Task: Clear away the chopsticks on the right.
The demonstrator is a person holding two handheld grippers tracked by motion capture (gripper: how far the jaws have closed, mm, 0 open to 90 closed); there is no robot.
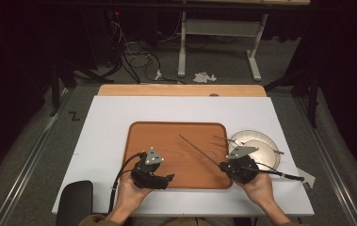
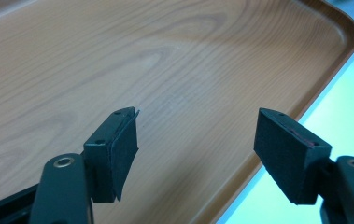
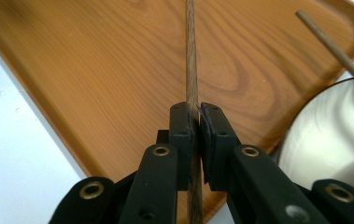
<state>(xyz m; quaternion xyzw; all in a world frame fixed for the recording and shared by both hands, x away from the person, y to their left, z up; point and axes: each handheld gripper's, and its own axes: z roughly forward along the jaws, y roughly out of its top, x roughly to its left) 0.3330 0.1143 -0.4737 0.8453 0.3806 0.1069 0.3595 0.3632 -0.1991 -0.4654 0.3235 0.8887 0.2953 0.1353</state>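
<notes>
Right hand-held gripper (image 3: 195,116) clamped on a wooden chopstick (image 3: 191,56), over the tray.
Chopstick slants above the wooden tray (image 1: 166,136); second chopstick (image 3: 338,49) rests on the metal plate (image 1: 265,141) just beside; my left hand-held gripper (image 2: 195,140) gapes wide, nothing in it; risk: thin stick pivots in the pads, tip snags the tray and slips free.

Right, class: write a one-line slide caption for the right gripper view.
Right gripper clamps a thin wooden stick above the wooden tray.

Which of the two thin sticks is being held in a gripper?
The long stick slanting over the wooden tray, clamped in the right gripper. The other stick rests across the metal bowl, untouched.
</notes>
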